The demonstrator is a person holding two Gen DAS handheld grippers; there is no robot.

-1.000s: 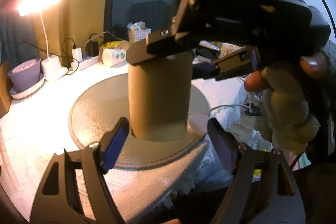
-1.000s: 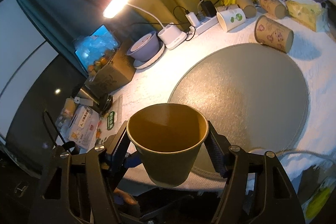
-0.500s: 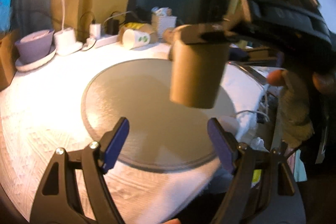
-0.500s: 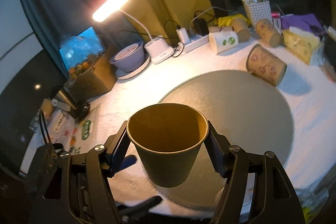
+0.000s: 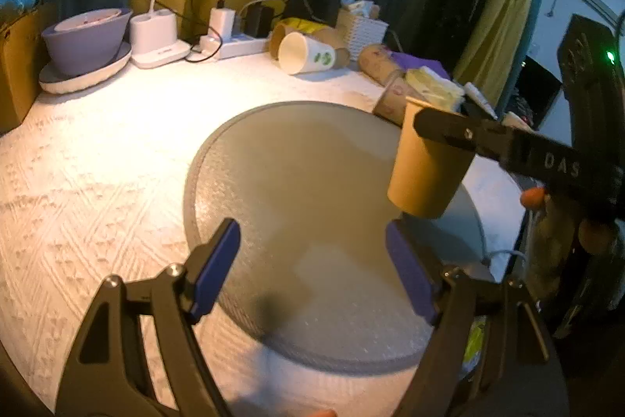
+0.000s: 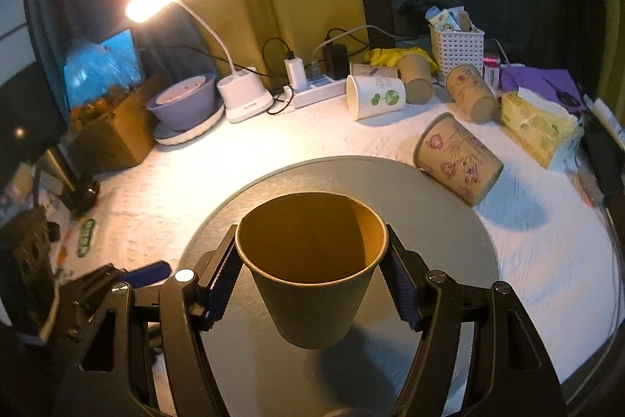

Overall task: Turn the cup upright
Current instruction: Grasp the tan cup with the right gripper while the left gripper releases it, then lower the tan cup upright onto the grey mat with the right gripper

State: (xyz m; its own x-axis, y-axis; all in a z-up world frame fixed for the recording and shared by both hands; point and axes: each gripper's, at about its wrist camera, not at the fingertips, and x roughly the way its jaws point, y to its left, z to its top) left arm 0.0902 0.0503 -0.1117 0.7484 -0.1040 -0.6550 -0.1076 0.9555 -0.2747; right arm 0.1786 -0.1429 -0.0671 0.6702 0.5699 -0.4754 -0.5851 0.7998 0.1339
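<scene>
While right tongs (image 6: 312, 276) pinch the upright cup (image 6: 312, 260) above the mat (image 6: 429, 190) — left tongs (image 5: 312, 268) gape.

The plain brown paper cup (image 6: 312, 268) looks matt and smooth. The round grey mat (image 6: 437, 217) has a fine grainy sheen. The white embossed cloth (image 5: 97, 159) covering the counter looks rough and quilted.

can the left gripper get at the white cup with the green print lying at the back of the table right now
Probably yes: the left gripper is open and empty, and the white cup lies on its side across bare cloth, its mouth facing it.
</scene>
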